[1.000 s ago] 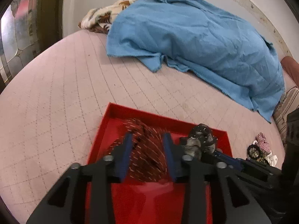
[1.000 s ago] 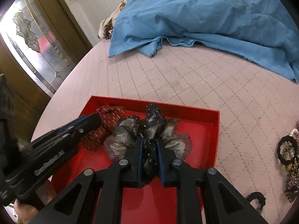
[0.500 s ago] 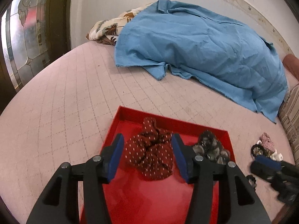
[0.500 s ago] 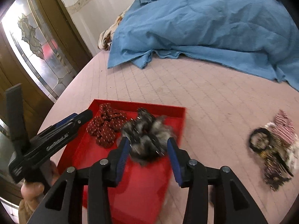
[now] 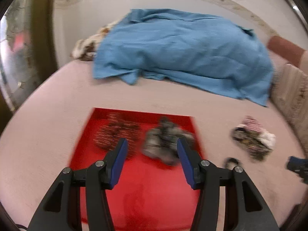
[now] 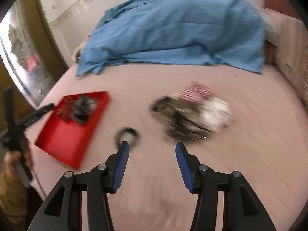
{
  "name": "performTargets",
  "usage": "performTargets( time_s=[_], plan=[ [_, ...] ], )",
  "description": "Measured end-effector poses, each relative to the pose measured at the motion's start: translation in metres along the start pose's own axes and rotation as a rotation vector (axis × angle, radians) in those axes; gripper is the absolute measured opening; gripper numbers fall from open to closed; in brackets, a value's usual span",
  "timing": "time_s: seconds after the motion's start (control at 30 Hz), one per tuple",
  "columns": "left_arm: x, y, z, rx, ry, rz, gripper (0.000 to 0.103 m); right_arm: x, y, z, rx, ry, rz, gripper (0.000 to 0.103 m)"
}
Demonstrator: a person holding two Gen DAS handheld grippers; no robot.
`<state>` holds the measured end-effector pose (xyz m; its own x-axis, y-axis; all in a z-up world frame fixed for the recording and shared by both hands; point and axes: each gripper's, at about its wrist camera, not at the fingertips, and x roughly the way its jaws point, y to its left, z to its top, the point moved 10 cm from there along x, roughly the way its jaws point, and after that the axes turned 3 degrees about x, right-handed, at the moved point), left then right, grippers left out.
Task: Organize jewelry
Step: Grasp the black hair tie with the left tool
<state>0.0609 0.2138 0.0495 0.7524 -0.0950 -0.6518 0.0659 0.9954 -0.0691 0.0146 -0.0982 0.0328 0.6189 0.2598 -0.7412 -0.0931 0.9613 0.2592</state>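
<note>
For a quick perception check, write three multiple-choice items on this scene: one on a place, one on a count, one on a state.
1. Where does the small black ring lie?
A. in the red tray
B. on the pink bedspread
C. on the blue cloth

2. How many scrunchies lie in the red tray?
A. two
B. none
C. five

3. How do the jaws of the right gripper stand?
A. shut on a scrunchie
B. shut, empty
C. open, empty

Key: B, the ring rests on the pink bedspread right of the tray; A, a dark red dotted scrunchie and a grey scrunchie; C, only bedspread shows between them.
</note>
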Motion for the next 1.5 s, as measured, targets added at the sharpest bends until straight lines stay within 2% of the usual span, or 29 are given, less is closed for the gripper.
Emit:
performTargets(
  time_s=[0.13,0.23,0.27,0.43,0.63,0.8,0.87,1.03,1.2,1.4,1.43,1.47,1.5],
  plan=[
    [-0.02,-0.052,0.004,0.081,0.0,-0.058,0.053,-0.007,-0.049,-0.016,0.057,-0.008,-0.046,0.054],
    [-0.02,-0.092,0.002,0.148,0.031,-0.086,0.064,-0.009,-0.075,-0.022,0.12,-0.021,-0.039,0.054],
    [-0.018,-0.104,0.0,0.163,0.043,-0.096,0.064,-0.01,-0.081,-0.023,0.136,-0.026,-0.035,0.054],
    [0.007,-0.149,-0.018,0.206,0.13,-0.134,0.064,-0.006,-0.094,-0.028,0.185,-0.045,0.006,0.054],
    [0.054,-0.163,-0.045,0.183,0.247,-0.13,0.064,0.001,-0.101,-0.03,0.207,-0.057,0.068,0.054],
    [0.082,-0.161,-0.06,0.193,0.297,-0.095,0.057,0.007,-0.096,-0.02,0.191,-0.07,0.116,0.054],
    [0.089,-0.161,-0.062,0.206,0.309,-0.084,0.046,0.009,-0.092,-0.014,0.185,-0.077,0.134,0.054],
    [0.106,-0.157,-0.07,0.206,0.345,-0.066,0.036,0.017,-0.084,0.005,0.158,-0.096,0.146,0.054],
    [0.111,-0.158,-0.071,0.207,0.337,-0.067,0.036,0.028,-0.099,0.023,0.191,-0.117,0.1,0.054],
    [0.115,-0.161,-0.069,0.206,0.328,-0.071,0.036,0.057,-0.115,0.042,0.222,-0.079,0.057,0.054],
    [0.115,-0.161,-0.068,0.208,0.323,-0.066,0.03,0.064,-0.116,0.043,0.223,-0.066,0.049,0.054],
    [0.115,-0.161,-0.068,0.209,0.321,-0.064,0.015,0.07,-0.118,0.044,0.229,-0.056,0.042,0.054],
    [0.115,-0.161,-0.068,0.216,0.318,-0.057,0.008,0.074,-0.12,0.044,0.235,-0.048,0.037,0.054]
  ],
)
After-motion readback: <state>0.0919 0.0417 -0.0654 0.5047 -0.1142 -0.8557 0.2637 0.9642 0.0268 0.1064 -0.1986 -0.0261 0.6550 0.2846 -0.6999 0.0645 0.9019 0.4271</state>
